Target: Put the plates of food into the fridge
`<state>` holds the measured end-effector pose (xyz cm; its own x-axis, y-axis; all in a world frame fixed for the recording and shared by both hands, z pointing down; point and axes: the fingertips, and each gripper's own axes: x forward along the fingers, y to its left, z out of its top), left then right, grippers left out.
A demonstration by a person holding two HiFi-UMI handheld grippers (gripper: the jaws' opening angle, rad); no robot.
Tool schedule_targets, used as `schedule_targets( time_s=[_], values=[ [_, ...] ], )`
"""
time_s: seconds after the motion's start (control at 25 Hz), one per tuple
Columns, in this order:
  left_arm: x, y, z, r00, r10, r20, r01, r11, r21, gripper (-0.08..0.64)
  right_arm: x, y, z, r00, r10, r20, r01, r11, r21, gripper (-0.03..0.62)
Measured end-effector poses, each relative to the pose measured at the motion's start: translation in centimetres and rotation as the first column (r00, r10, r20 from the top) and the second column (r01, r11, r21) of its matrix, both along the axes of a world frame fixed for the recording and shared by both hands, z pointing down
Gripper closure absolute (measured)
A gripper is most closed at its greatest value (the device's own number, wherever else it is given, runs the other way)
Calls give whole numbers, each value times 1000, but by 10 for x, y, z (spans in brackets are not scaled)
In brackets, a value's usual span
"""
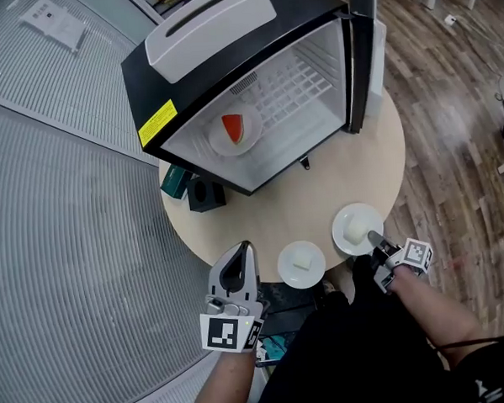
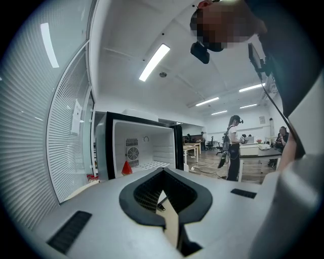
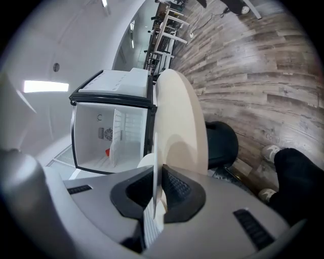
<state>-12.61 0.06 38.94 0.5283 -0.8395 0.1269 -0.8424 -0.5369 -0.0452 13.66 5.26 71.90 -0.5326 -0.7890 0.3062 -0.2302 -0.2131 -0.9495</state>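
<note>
Left hand-held gripper (image 1: 241, 254) closed, empty; right hand-held gripper (image 1: 376, 240) clamps plate (image 1: 341, 234) rim. Next: carry it level into fridge (image 1: 147, 88).

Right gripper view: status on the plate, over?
Right gripper shut on right plate's rim. Left gripper shut, empty. Other plate waits on table. Fridge open, nothing blocking.

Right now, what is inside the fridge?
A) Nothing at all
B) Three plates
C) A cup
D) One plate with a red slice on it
D: one plate with a red slice sits inside the open fridge, while the left plate and the right plate are out on the table.
</note>
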Motion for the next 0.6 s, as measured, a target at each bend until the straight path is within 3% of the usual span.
schedule_targets(
  time_s=[0.32,0.6],
  values=[
    [7,-16,-4,1000,-13,-8,13,1000,3,557,-2,-41,-51,996,-20,82,13,996,84,568],
    [4,-27,-17,999,-50,-20,51,998,29,557,-2,-79,-93,993,-53,102,39,990,133,568]
  ],
)
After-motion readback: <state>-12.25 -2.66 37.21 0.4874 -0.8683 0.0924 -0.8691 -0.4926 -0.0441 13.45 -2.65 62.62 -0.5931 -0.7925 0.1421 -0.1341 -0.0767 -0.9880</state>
